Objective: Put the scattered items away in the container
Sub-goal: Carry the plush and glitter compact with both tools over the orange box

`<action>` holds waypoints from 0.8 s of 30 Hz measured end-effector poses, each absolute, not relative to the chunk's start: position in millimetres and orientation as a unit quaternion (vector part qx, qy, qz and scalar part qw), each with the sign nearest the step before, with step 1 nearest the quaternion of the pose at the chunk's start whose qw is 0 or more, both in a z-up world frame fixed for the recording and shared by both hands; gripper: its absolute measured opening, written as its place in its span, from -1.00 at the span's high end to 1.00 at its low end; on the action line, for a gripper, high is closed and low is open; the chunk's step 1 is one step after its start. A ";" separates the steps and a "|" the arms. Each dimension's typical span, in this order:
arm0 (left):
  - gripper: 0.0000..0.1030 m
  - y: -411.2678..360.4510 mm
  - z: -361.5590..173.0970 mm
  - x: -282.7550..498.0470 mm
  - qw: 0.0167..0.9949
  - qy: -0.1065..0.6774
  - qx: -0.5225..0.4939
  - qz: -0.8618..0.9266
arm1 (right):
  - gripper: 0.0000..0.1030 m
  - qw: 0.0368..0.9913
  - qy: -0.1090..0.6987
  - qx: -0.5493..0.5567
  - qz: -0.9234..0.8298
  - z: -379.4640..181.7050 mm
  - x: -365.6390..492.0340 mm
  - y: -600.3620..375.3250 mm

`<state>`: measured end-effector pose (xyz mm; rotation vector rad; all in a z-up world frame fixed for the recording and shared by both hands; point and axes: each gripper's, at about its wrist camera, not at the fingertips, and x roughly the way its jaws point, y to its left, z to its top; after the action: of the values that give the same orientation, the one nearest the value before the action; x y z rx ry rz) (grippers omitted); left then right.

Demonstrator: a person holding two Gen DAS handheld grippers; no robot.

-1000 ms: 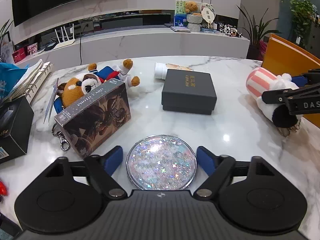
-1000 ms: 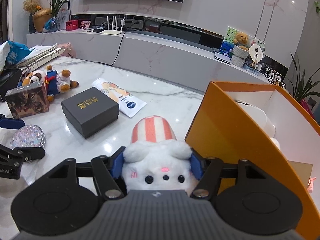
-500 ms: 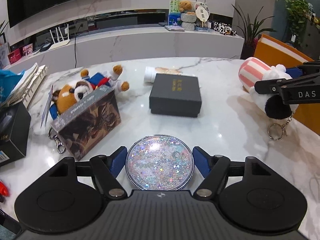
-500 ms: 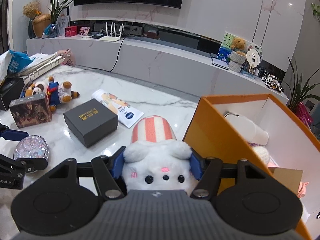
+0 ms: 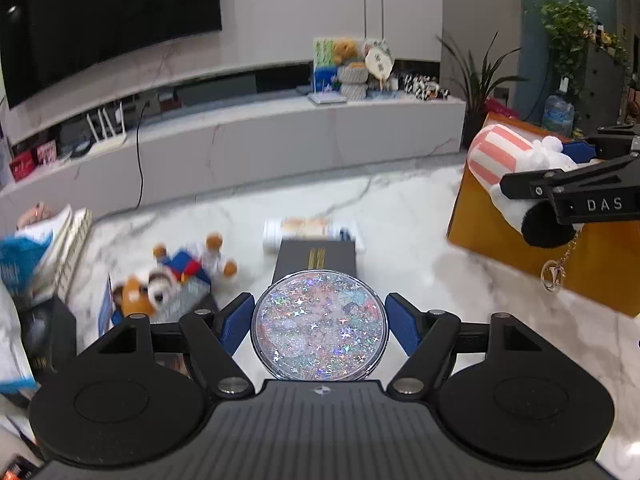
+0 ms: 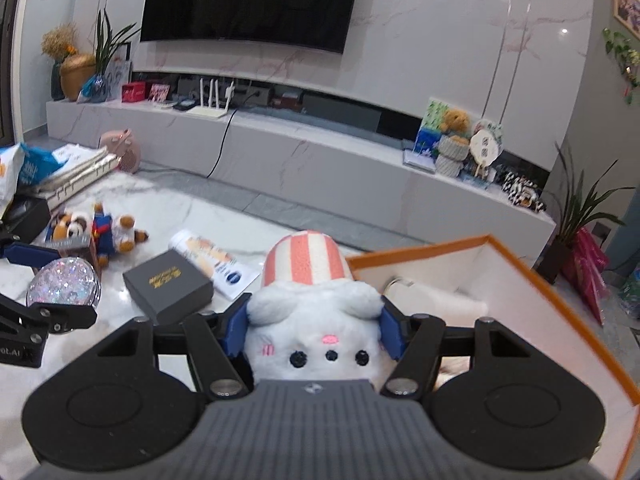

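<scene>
My left gripper (image 5: 320, 312) is shut on a round glitter disc (image 5: 320, 344), held by its edges above the marble table (image 5: 400, 216). In the right wrist view, the same disc (image 6: 64, 288) shows at the far left. My right gripper (image 6: 314, 322) is shut on a white plush with a pink striped hat (image 6: 306, 264). It hangs at the near corner of the orange box (image 6: 560, 292), level with its rim. In the left wrist view the plush (image 5: 500, 156) shows at the right in front of the orange box (image 5: 600, 272), its key ring dangling.
On the table lie a black gift box (image 6: 168, 286), a white tube (image 6: 212, 258), a raccoon plush (image 6: 76, 228) and a photo card box (image 5: 188, 296). Binders and a blue bag (image 6: 36, 164) crowd the left edge. White items lie inside the orange box.
Both grippers have risen. The glitter disc has come up off the table. The plush has climbed from beside the orange box's wall to its rim.
</scene>
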<state>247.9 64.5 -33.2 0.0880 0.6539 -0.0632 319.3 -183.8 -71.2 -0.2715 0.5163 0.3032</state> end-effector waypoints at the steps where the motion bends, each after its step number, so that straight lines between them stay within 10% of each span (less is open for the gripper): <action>1: -0.63 62.2 -27.5 248.5 0.947 0.315 0.045 -0.033 | -0.29 0.948 0.249 -0.134 0.147 -65.9 317.6 -187.3; 24: -0.63 -58.5 61.8 303.7 0.959 0.216 0.108 -0.147 | -0.29 0.973 0.184 -0.132 0.054 11.5 290.7 -308.6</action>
<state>303.7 -58.5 61.8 0.2189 0.4372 -0.2982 290.7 -308.6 11.5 -0.2670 0.3705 0.1086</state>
